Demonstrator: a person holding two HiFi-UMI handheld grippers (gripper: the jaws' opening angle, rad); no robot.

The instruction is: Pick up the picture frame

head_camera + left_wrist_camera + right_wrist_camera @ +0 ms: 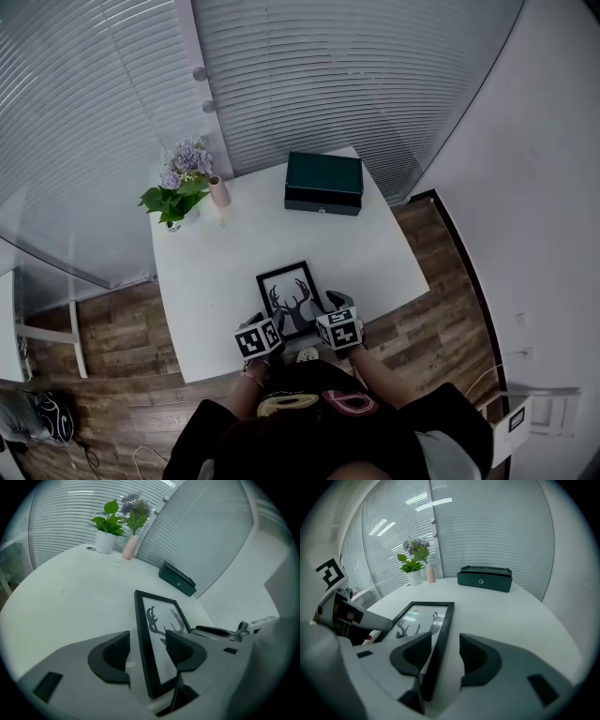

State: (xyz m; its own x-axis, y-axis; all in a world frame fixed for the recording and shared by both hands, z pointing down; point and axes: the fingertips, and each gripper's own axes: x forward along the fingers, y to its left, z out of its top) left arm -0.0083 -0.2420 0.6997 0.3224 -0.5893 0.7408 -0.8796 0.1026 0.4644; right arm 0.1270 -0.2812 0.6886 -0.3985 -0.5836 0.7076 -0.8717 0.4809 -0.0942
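A black picture frame (292,295) with a deer-antler print lies flat on the white table (211,272), close to its near edge. My left gripper (270,322) stands open at the frame's near left corner. In the left gripper view the frame's (143,630) left rail runs between the two jaws of that gripper (149,651), with a gap on the outer side. My right gripper (328,307) is open at the near right corner. In the right gripper view the frame's (424,618) right rail lies between that gripper's (443,653) jaws, untouched by the pads.
A dark green box (323,181) sits at the table's far right. A potted plant (176,192) and a pink vase (219,191) stand at the far left corner. Blinds close off the back. Wooden floor surrounds the table, and a white chair (37,337) stands at the left.
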